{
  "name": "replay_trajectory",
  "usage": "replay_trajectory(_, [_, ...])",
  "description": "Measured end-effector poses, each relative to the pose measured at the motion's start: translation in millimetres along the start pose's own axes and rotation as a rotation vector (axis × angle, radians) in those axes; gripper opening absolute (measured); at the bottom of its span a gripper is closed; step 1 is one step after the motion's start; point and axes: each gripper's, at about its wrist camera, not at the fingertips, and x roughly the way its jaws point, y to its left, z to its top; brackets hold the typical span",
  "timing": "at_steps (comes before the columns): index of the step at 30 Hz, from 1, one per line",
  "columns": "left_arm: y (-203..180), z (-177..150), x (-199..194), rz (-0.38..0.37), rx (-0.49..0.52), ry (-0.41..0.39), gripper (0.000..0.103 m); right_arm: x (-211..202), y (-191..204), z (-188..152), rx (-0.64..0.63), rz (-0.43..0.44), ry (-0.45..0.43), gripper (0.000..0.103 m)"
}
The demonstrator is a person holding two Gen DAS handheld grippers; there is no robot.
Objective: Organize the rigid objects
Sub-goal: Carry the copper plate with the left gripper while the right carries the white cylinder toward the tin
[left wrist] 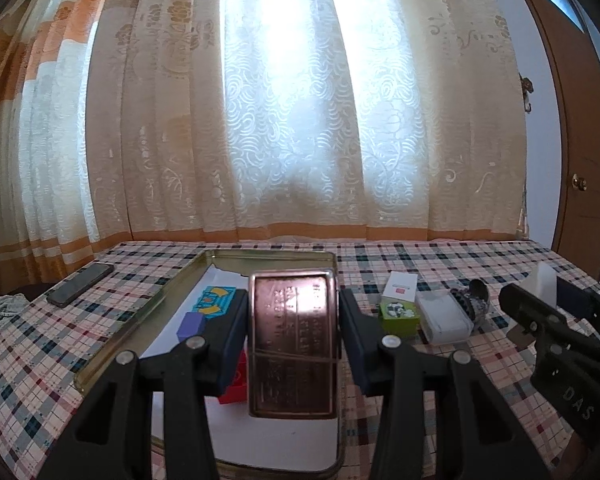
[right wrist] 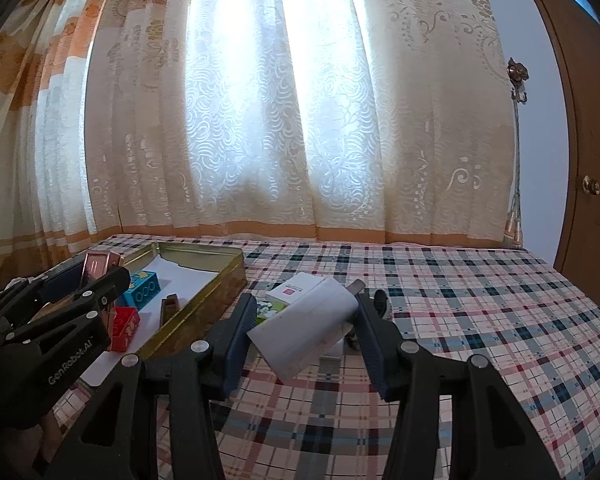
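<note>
My left gripper (left wrist: 294, 332) is shut on a copper-coloured metal case (left wrist: 293, 340) and holds it over the gold tin tray (left wrist: 148, 312). The tray is lined with white paper and holds a teal block (left wrist: 215, 298), a purple block (left wrist: 192, 325) and a red block (left wrist: 234, 386). My right gripper (right wrist: 304, 328) is shut on a white box (right wrist: 304, 328), tilted, above the checked tablecloth just right of the tray (right wrist: 220, 296). In the right wrist view the left gripper (right wrist: 96, 292) with the copper case (right wrist: 98, 266) shows at the left.
A green box (left wrist: 398, 314), a white card box (left wrist: 400, 286), a clear plastic box (left wrist: 444, 318) and a dark patterned object (left wrist: 474, 300) lie right of the tray. A phone (left wrist: 80, 284) lies at the far left. Curtains hang behind the table; a door stands at the right.
</note>
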Motion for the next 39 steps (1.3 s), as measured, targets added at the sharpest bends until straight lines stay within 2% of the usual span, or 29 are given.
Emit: replay_trajectory(39, [39.8,-3.1,-1.7,0.068,-0.033,0.015,0.044,1.9,42.8,-1.6,-0.050,0.097,0.005,0.052])
